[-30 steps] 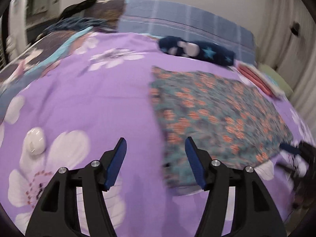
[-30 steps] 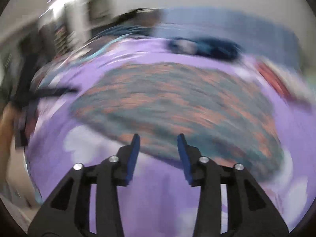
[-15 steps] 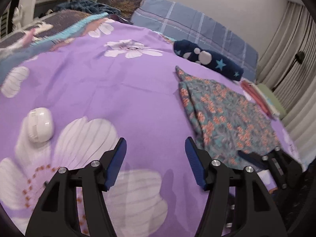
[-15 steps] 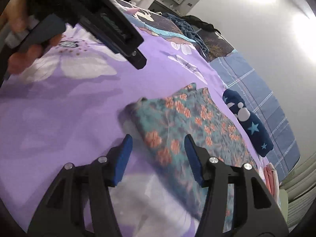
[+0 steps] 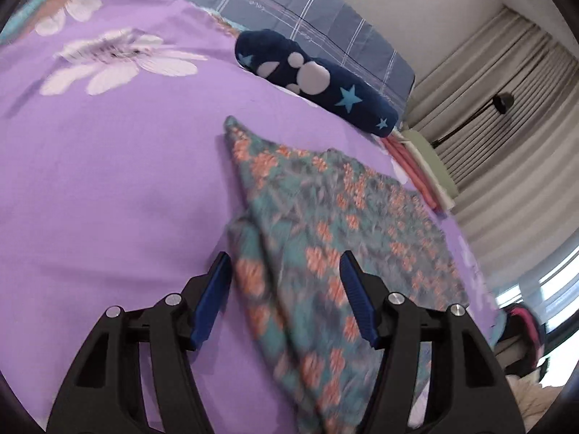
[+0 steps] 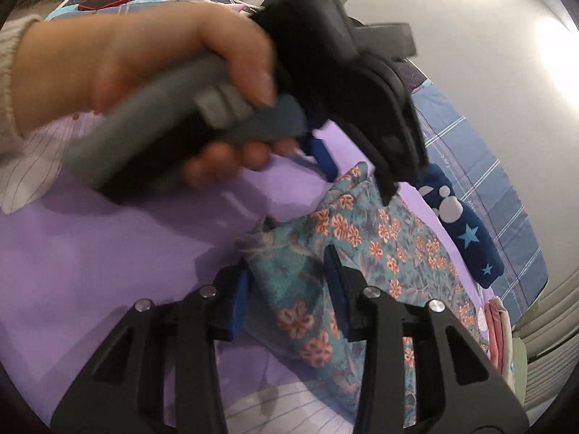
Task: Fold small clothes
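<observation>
A teal cloth with orange flowers (image 5: 336, 217) lies on the purple bedspread (image 5: 108, 181). My left gripper (image 5: 286, 275) is open and hangs just over the cloth's near left edge, which lies between its blue pads. In the right wrist view the same cloth (image 6: 362, 249) has its near corner between the jaws of my right gripper (image 6: 289, 282), which stand open around a raised fold. The left gripper (image 6: 358, 170), held by a hand, is over the cloth's far corner.
A dark blue roll with stars and paw prints (image 5: 318, 83) lies behind the cloth. A blue plaid pillow (image 5: 289, 11) is at the headboard. Folded pink and green items (image 5: 419, 166) lie at the right edge. Curtains (image 5: 506, 108) hang on the right.
My left gripper has swung right and moved over the cloth's left edge. My right gripper has moved forward so the cloth's near corner sits between its jaws. The white object has left the left view.
</observation>
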Demonstrator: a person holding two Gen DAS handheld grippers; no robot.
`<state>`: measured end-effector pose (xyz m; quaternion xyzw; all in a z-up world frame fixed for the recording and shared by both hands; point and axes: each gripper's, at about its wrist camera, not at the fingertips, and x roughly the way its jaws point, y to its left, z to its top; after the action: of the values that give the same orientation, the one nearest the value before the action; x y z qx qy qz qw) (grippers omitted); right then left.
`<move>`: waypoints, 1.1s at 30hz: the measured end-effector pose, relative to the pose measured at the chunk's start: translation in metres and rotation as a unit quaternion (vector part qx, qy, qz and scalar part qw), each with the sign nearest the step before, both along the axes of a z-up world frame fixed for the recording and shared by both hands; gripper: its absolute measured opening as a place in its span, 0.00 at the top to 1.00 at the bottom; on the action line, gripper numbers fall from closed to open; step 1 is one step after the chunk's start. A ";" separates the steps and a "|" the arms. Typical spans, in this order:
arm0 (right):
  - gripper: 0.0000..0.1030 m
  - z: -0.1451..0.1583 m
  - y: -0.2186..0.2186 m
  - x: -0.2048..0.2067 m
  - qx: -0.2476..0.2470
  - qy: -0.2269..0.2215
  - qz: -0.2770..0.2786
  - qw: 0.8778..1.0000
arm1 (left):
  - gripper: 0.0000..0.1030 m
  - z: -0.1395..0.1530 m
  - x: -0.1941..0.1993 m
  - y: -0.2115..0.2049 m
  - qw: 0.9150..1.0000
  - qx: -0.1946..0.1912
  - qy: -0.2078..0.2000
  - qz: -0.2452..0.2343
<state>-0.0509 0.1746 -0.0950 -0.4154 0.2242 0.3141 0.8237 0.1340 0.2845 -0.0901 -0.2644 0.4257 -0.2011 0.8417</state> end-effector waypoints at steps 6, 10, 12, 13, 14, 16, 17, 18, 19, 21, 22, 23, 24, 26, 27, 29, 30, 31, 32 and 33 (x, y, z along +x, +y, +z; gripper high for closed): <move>0.70 0.000 0.007 0.015 0.013 0.010 -0.015 1.000 | 0.67 -0.003 0.024 -0.012 0.999 -0.031 0.025 -0.022; 0.88 0.009 0.001 0.031 0.056 0.035 -0.044 0.997 | 0.90 -0.003 0.026 -0.025 0.999 0.006 0.029 -0.027; 0.88 0.021 -0.010 0.036 0.096 0.047 -0.055 0.993 | 0.91 0.004 0.026 -0.025 1.000 0.001 0.022 -0.018; 0.88 0.025 -0.014 0.037 0.107 0.047 -0.058 0.991 | 0.91 0.008 0.026 -0.023 1.000 -0.004 0.018 -0.013; 0.88 0.031 -0.019 0.039 0.121 0.049 -0.061 0.990 | 0.91 0.014 0.026 -0.023 1.000 -0.009 0.014 -0.009; 0.88 0.039 -0.025 0.042 0.138 0.053 -0.066 0.987 | 0.92 0.022 0.026 -0.025 1.000 -0.008 0.008 -0.009; 0.88 0.044 -0.028 0.042 0.146 0.056 -0.067 0.985 | 0.92 0.028 0.026 -0.029 1.000 0.000 0.004 -0.009; 0.88 0.047 -0.030 0.041 0.152 0.056 -0.068 0.984 | 0.92 0.032 0.026 -0.031 1.000 0.003 0.001 -0.009; 0.88 0.052 -0.034 0.043 0.161 0.055 -0.071 0.983 | 0.92 0.036 0.025 -0.034 1.000 0.006 -0.001 -0.009; 0.88 0.059 -0.041 0.043 0.175 0.057 -0.076 0.980 | 0.92 0.043 0.025 -0.039 1.000 0.008 -0.005 -0.009; 0.88 0.064 -0.047 0.043 0.186 0.061 -0.081 0.977 | 0.92 0.046 0.025 -0.042 1.000 0.007 -0.006 -0.008; 0.88 0.068 -0.053 0.043 0.196 0.062 -0.086 0.975 | 0.92 0.048 0.025 -0.044 1.000 0.007 -0.005 -0.007; 0.88 0.071 -0.056 0.041 0.202 0.061 -0.089 0.973 | 0.92 0.051 0.026 -0.047 1.000 0.006 -0.004 -0.005; 0.88 0.077 -0.070 0.041 0.218 0.051 -0.101 0.969 | 0.92 0.056 0.029 -0.054 1.000 0.006 -0.004 -0.003; 0.88 0.079 -0.075 0.041 0.223 0.047 -0.105 0.968 | 0.91 0.060 0.029 -0.060 1.000 0.007 -0.006 -0.003; 0.88 0.084 -0.091 0.043 0.235 0.045 -0.116 0.964 | 0.91 0.067 0.030 -0.072 1.000 0.012 -0.010 -0.005; 0.88 0.086 -0.097 0.045 0.241 0.046 -0.121 0.962 | 0.91 0.073 0.031 -0.082 1.000 0.018 -0.014 -0.007; 0.88 0.089 -0.106 0.047 0.251 0.047 -0.128 0.958 | 0.91 0.076 0.032 -0.090 1.000 0.024 -0.016 -0.008; 0.88 0.091 -0.114 0.049 0.259 0.049 -0.134 0.955 | 0.91 0.080 0.035 -0.100 0.999 0.032 -0.016 -0.009; 0.88 0.092 -0.122 0.050 0.267 0.050 -0.140 0.952 | 0.91 0.082 0.036 -0.108 0.999 0.038 -0.017 -0.010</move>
<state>-0.0006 0.0524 -0.0026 -0.1284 0.2291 0.2644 0.9280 0.1704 0.1769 -0.0079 -0.2249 0.4216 -0.1975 0.8559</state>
